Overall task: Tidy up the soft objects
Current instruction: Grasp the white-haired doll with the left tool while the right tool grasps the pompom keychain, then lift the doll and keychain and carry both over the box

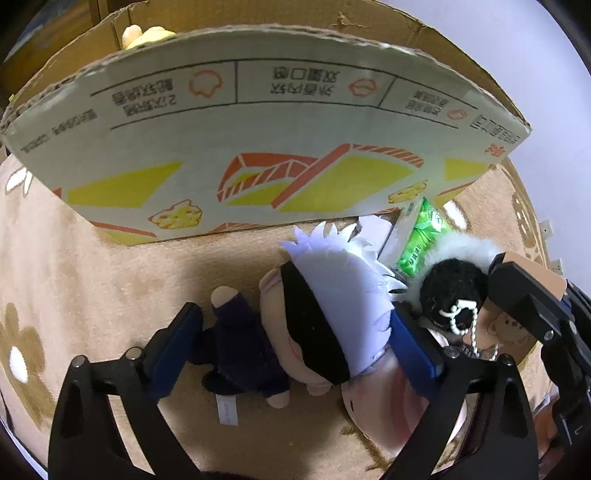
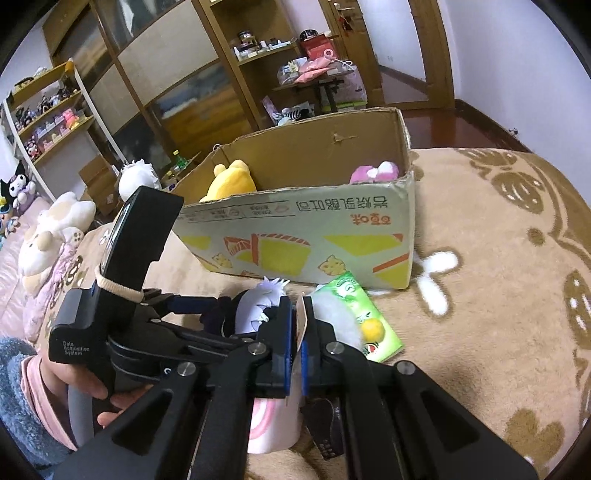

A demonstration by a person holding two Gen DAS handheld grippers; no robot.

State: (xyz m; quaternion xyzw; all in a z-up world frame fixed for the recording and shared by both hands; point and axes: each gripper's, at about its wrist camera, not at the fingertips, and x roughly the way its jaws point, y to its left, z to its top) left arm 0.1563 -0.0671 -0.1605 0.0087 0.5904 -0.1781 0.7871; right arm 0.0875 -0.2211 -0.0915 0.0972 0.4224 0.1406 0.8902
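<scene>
Matte black linkage arms, silver screws, blue finger pads [image 1: 413, 347]; bare hand [image 2: 92, 384] at eight o'clock, pink cuff, fuzzy blue-grey sleeve.

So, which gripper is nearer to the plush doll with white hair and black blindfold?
Left. The left gripper is open with the white-haired blindfolded plush doll between its fingers. The right gripper is beside the doll, nearly shut on a thin white tag.

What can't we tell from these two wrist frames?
- Inside of the printed cardboard box: left wrist view, its near wall blocks all but the yellow plush toy.
- What the right gripper pinches: right wrist view, its fingers cover it; only a thin white edge shows.
- Pink-and-white soft item: right wrist view, mostly hidden under the gripper frame.
- Left gripper contact with the white-haired blindfolded plush doll: unclear.
</scene>
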